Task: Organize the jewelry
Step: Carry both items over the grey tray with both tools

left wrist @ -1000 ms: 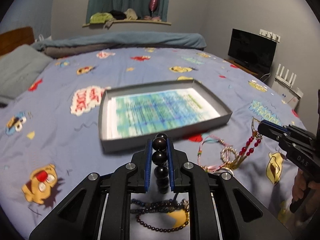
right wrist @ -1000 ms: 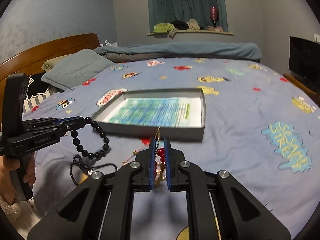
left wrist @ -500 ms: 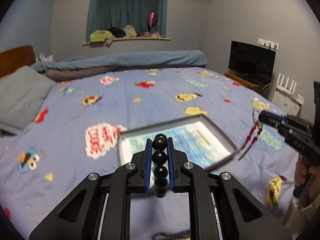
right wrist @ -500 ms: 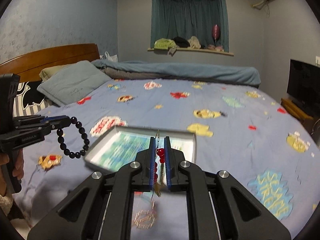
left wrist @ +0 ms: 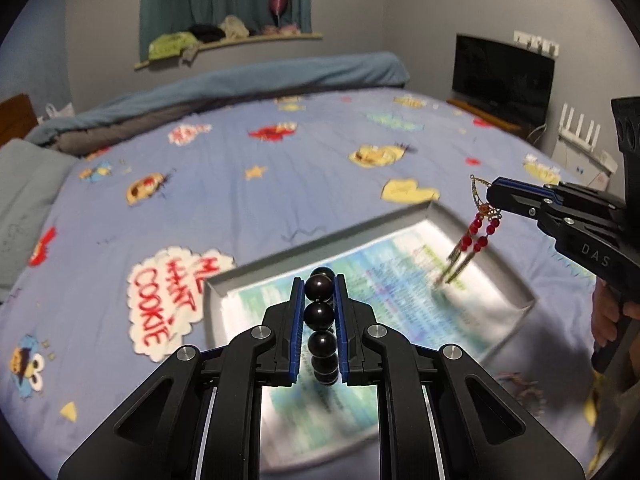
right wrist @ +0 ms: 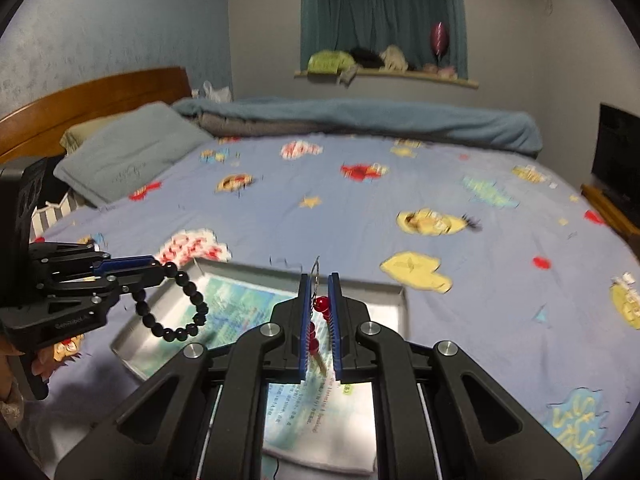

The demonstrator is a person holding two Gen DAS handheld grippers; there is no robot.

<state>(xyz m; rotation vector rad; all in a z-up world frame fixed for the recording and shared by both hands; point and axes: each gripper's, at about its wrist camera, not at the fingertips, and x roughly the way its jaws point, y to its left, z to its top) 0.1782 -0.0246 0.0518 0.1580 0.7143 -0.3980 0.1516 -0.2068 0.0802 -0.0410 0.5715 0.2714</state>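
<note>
My left gripper [left wrist: 319, 286] is shut on a black bead bracelet [left wrist: 320, 314], held in the air above the near left part of a shallow grey box [left wrist: 320, 240] lined with a printed sheet. In the right wrist view the bracelet [right wrist: 176, 304] hangs as a loop from the left gripper [right wrist: 154, 266]. My right gripper [right wrist: 318, 284] is shut on a red bead and gold pendant ornament [right wrist: 320, 304]. In the left wrist view the ornament [left wrist: 478, 224] dangles from the right gripper [left wrist: 494, 194] over the box's far right corner.
The box [right wrist: 360, 290] lies on a blue cartoon-print bedsheet [left wrist: 240, 184]. More jewellery lies blurred on the sheet at the right [left wrist: 520, 390]. A pillow [right wrist: 128, 152], a rolled blanket [right wrist: 360, 120], a wooden headboard [right wrist: 92, 96] and a TV [left wrist: 502, 74] surround the bed.
Both grippers have lifted off the bedsheet with their pieces and moved forward over the box. The jewellery pile has dropped out of the middle of the view.
</note>
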